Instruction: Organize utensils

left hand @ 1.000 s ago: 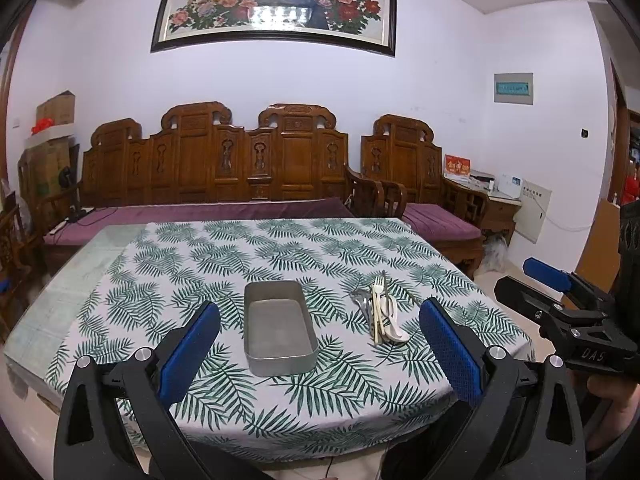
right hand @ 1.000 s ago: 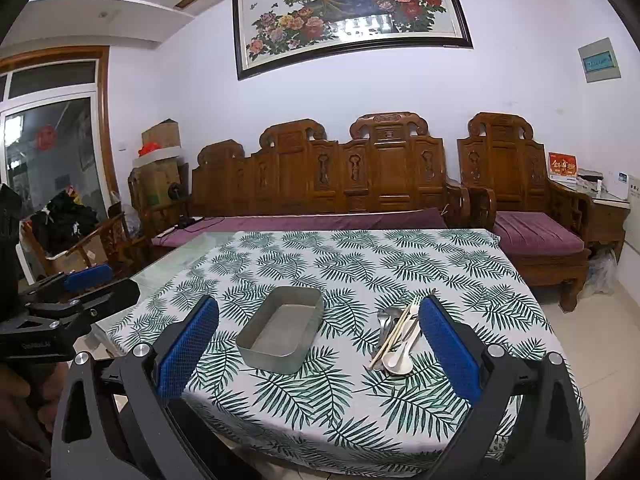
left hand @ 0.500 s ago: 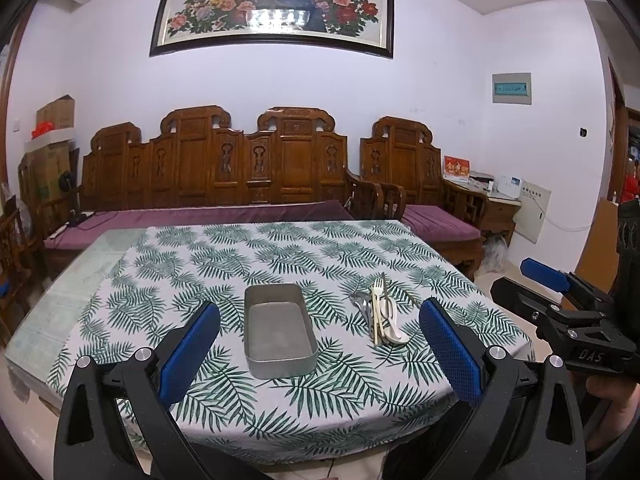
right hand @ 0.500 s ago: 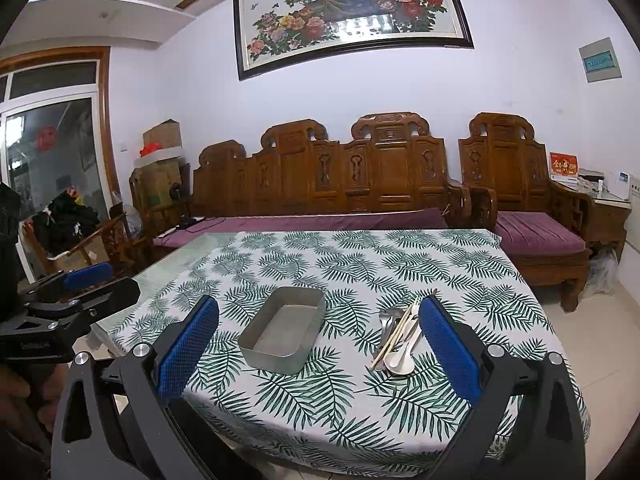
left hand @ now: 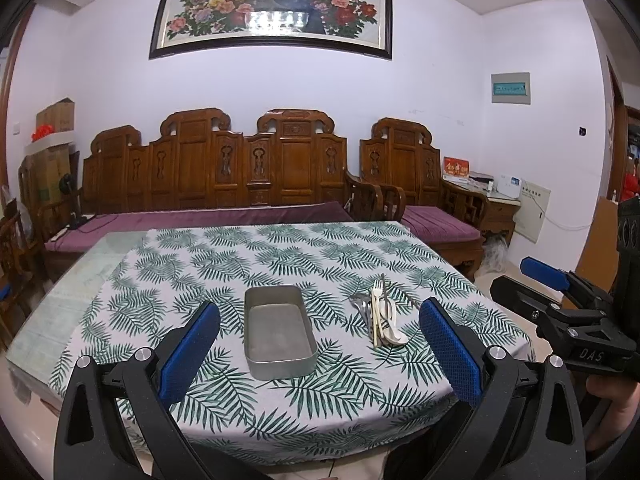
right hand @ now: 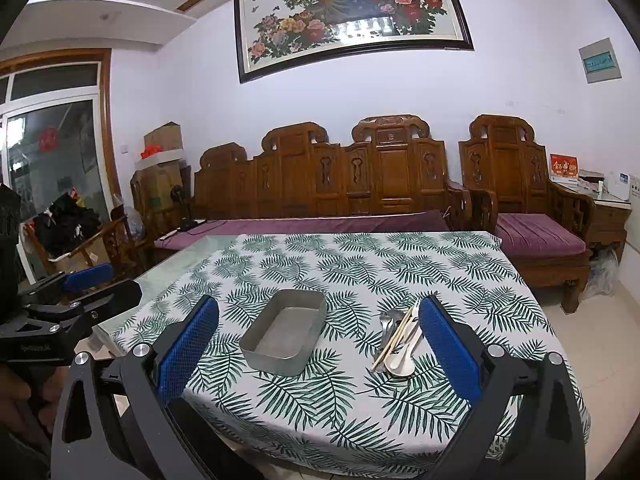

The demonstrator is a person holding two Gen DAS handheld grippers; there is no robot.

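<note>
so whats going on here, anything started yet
Not yet. A person holds the left gripper and right gripper open above the near edge of the table, gripping nothing. The metal tray sits empty, and the pile of utensils lies untouched on the leaf-print cloth beside it.

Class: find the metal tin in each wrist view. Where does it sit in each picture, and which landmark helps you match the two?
Left wrist: tin just below centre, long side running away from the camera, utensils to its right.
Right wrist: tin left of centre, angled, utensils to its right.
Shared landmark: the peacock painting on the wall.
</note>
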